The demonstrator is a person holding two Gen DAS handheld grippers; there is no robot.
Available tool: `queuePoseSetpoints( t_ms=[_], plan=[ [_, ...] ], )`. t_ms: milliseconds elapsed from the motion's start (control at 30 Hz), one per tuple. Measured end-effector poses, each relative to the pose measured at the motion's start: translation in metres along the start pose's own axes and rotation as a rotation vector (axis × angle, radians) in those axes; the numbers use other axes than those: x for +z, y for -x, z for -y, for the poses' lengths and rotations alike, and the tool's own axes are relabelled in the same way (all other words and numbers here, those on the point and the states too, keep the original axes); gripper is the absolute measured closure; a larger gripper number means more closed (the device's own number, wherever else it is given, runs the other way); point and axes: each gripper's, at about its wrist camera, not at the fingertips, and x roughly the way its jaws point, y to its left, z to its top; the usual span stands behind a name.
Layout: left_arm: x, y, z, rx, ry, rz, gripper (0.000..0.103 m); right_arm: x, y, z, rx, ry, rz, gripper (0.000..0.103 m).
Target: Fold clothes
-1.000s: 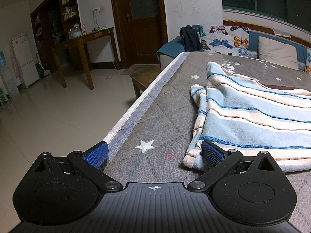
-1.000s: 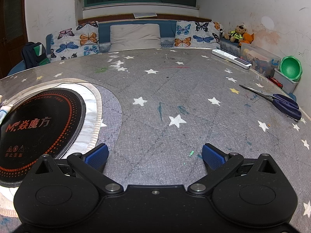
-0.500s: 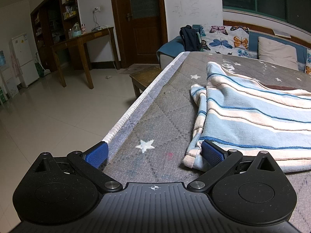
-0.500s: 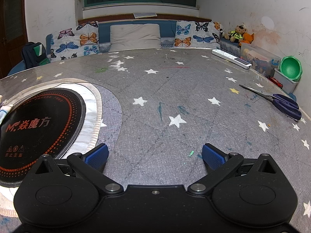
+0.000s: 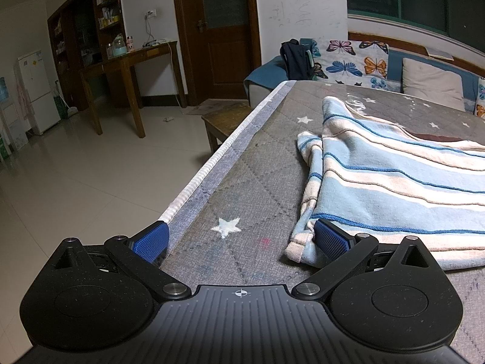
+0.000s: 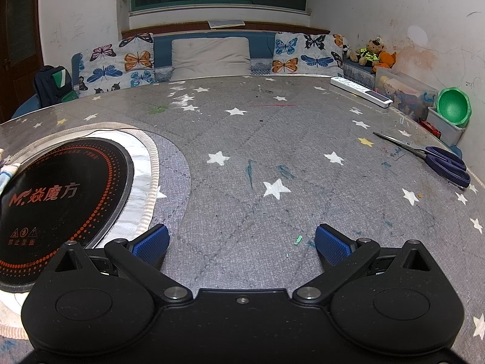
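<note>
Both grippers spread wide, nothing held | L gripper [image 5: 241,239] beside striped garment [image 5: 394,188] | bin [image 6: 447,126]: toys, prob.

Striped garment [image 5: 394,188] runs off the pic's right edge, so its full shape can't be told; its near corner sits behind the left hand-held gripper [image 5: 241,236] pad, contact unclear; round cooktop [image 6: 57,200] cut by left edge in right-wrist view; a bit of cloth beside it too small to ID; shelf items beyond the garment too small to tell.
</note>
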Motion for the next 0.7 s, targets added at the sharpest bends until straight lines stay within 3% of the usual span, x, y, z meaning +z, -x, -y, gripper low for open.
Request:
queuePoseSetpoints(
  t_ms=[700],
  plan=[
    [-0.0002,-0.0024,0.0007,-0.005,0.006,-0.003,0.000,0.0002,-0.0004,0.0002,0.000,0.000,0.000,0.000]
  ],
)
